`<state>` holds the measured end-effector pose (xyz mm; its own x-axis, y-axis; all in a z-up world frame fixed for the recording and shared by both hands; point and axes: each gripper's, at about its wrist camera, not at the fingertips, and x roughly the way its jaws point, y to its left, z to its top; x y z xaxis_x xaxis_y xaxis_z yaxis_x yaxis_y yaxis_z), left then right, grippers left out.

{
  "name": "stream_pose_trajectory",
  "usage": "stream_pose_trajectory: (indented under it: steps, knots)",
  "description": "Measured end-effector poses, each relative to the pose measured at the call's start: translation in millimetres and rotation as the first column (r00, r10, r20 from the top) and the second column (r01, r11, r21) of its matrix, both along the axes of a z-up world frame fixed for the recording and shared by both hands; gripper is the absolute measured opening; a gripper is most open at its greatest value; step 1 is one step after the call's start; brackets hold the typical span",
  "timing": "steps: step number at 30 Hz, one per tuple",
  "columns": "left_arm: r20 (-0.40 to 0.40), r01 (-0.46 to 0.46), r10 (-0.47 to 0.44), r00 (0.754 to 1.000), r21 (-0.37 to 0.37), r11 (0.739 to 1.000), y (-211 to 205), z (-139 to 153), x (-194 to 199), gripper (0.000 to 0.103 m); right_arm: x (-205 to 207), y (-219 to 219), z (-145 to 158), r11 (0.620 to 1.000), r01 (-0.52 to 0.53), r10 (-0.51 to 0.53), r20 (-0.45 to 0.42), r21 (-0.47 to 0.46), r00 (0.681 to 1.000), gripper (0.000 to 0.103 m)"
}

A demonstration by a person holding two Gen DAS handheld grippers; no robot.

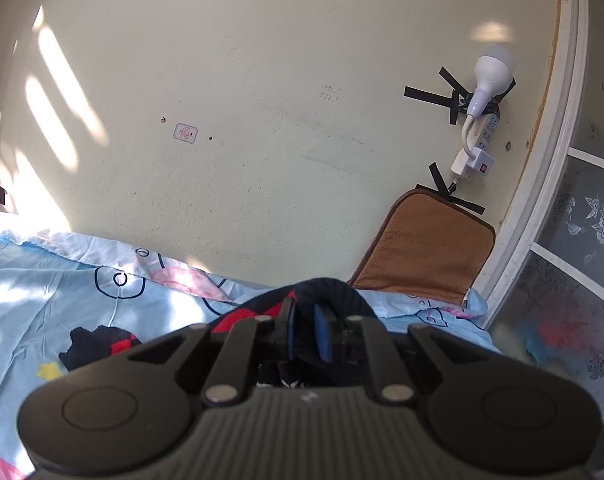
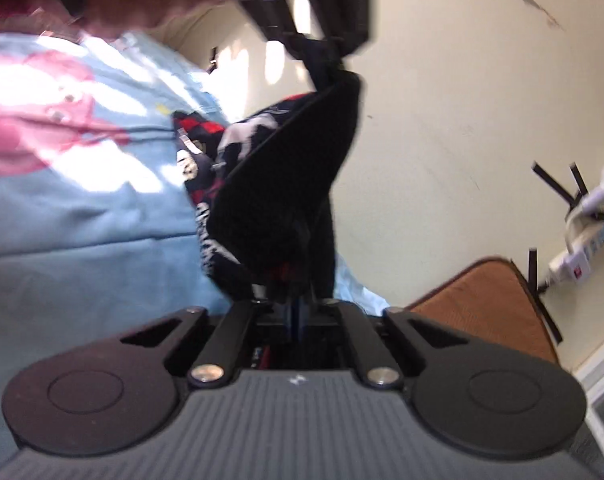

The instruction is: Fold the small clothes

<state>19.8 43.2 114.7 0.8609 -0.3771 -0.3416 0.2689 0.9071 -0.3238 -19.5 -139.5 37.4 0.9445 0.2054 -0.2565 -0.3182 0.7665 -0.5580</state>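
Hanging between the two claws above the bed, the small dark garment [image 2: 278,184] sagged like the soft, light knit it appeared to be: black with red checks and some white lettering, its lower part draped onto the pale blue cartoon bedsheet [image 1: 42,288]. The left claw [image 1: 307,332] had its blue-padded fingers [image 1: 321,336] nearly together, pinching a bunched fold of the cloth; a further scrap of the same fabric lay on the sheet to its left. The right claw [image 2: 298,312] was pressed together on another edge of the garment, which rose from it in a taut dark sheet toward the other claw at the top of that view.

I judged the cloth would fold under its own weight and offer no stiffness, so the hems or corners looked the sensible places to hold it; a pinch in mid-panel would only gather it into a lump. It seemed grippy rather than slippery.

Much was hard to make out. The right-hand view was blurred, so I could not say which kind of garment it was or which edge each claw held. The claw bodies hid the bed directly beneath. By the wall stood a brown cushion [image 1: 425,248], and a taped-up bulb [image 1: 491,70] with its power strip [image 1: 481,140].
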Motion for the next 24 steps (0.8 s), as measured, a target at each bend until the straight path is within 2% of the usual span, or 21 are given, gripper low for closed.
stream_pose_trajectory:
  steps: [1,3,4,5,8,11,15,21,24]
  knots:
    - [0.008,-0.001,0.001,1.0,0.012,1.0,0.3,-1.3,-1.4,0.016,-0.7,-14.5,17.8,0.997,0.027,-0.028,0.013,0.07,1.0,0.006]
    - [0.014,0.017,-0.017,1.0,0.023,1.0,0.2,-5.4,-2.5,0.036,-5.0,-43.6,49.0,0.98,0.08,-0.092,0.059,0.183,0.994,0.006]
    - [0.015,0.038,-0.039,0.999,0.02,0.999,-1.0,-7.9,-2.9,0.055,-7.1,-55.7,61.1,0.969,0.1,-0.119,0.072,0.224,0.99,0.006]
    - [0.017,0.067,-0.067,0.998,0.022,0.998,-3.9,-10.5,-3.9,0.069,-8.4,-63.8,69.1,0.962,0.112,-0.136,0.08,0.251,0.988,0.006]
    - [0.052,0.133,-0.138,0.989,0.075,0.988,-20.6,-15.8,-14.2,0.088,-10.5,-81.0,83.6,0.948,0.153,-0.194,0.128,0.279,0.973,0.006]
    - [0.115,0.185,-0.21,0.971,0.195,0.963,-44.6,-17.5,-32.9,0.095,-13.9,-84.8,87.0,0.945,0.171,-0.224,0.17,0.278,0.96,0.006]
    - [0.18,0.218,-0.282,0.942,0.309,0.926,-64.6,-15.5,-51.3,0.1,-18.6,-88.3,93.0,0.944,0.177,-0.237,0.197,0.279,0.951,0.006]
    - [0.217,0.239,-0.348,0.912,0.41,0.88,-77.5,-12.0,-59.9,0.103,-27.5,-101.3,110.8,0.932,0.187,-0.268,0.244,0.31,0.932,0.006]
    - [0.209,0.264,-0.376,0.903,0.422,0.867,-81.4,-7.8,-51.3,0.103,-35.6,-112.4,122.8,0.925,0.184,-0.286,0.291,0.331,0.913,0.006]
